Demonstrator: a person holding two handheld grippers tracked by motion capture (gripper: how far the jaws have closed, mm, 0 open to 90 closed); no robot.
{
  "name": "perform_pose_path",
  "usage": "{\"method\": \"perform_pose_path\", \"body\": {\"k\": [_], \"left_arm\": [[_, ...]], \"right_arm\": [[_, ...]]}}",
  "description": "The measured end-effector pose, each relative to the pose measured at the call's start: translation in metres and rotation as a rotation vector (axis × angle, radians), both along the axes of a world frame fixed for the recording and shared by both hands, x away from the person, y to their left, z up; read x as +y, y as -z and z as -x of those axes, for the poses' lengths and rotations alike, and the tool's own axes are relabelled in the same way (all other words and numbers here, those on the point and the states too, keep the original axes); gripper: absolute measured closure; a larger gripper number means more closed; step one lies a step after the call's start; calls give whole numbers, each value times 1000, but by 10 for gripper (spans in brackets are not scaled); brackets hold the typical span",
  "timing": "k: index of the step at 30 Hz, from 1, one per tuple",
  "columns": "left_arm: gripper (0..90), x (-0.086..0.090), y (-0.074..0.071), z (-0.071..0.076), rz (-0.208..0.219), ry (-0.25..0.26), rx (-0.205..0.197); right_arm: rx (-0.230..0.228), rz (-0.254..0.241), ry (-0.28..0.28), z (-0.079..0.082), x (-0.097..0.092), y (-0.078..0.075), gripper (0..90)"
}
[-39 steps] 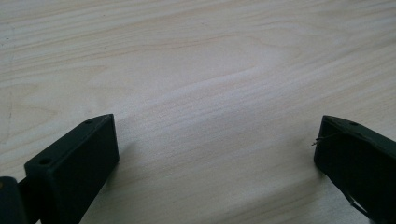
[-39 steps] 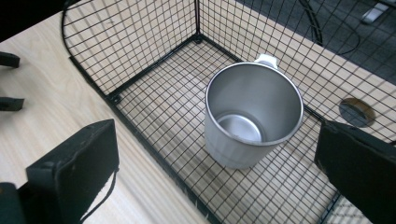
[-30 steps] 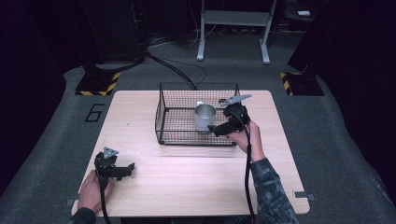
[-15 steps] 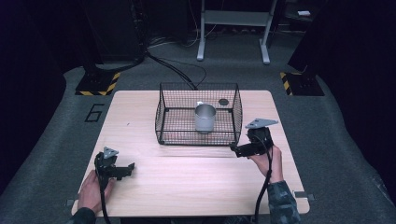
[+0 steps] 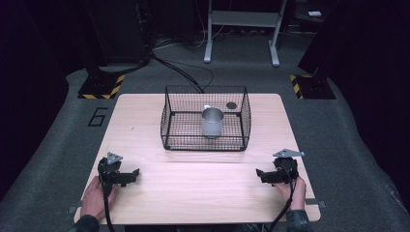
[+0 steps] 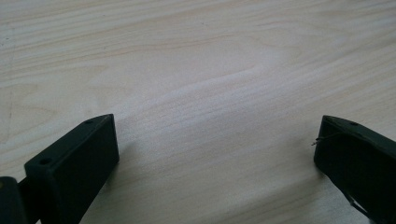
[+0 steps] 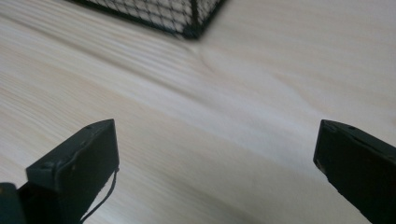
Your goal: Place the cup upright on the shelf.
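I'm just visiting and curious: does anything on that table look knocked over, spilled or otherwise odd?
Nothing stands out. The metal cup stands upright inside the black wire basket, with a small dark round thing beside it on the basket floor. The left tongs and right tongs rest open and empty near the table's front edge.

Grey metal cup (image 5: 212, 122) upright, open-topped, inside black wire basket (image 5: 169, 121), mid-table

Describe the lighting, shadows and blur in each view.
High view: the table is brightly lit, the floor and surroundings fall off to near black, and the metal cup inside the wire basket looks soft. Left gripper view: a pale glare band crosses the wood; soft shadows sit under the open jaws. Right gripper view: the basket corner is blurred.
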State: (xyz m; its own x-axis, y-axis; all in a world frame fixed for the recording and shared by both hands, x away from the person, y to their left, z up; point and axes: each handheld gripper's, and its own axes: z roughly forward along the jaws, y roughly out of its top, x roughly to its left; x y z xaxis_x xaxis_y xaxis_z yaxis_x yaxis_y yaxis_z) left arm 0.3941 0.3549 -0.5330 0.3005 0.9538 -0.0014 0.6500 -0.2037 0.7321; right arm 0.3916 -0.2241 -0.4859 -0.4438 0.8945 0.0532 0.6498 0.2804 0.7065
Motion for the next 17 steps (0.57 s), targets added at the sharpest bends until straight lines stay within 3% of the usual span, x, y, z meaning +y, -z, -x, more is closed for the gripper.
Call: {"method": "perform_pose_path", "body": {"k": [6,12,13,15,17], "left_arm": [[0,0,0,0,0,0,0],[0,0,0,0,-1,0,1],[0,0,0,0,-1,0,1],[0,0,0,0,-1,0,0],[0,0,0,0,-1,0,0]], "right_arm": [[8,4,59,6,-21,25,0],[18,29,60,6,-27,39,0],[-2,49,67,7,-27,41,0],[-36,43,63,10,-28,44,0],[-37,39,64,10,-28,44,0]]}}
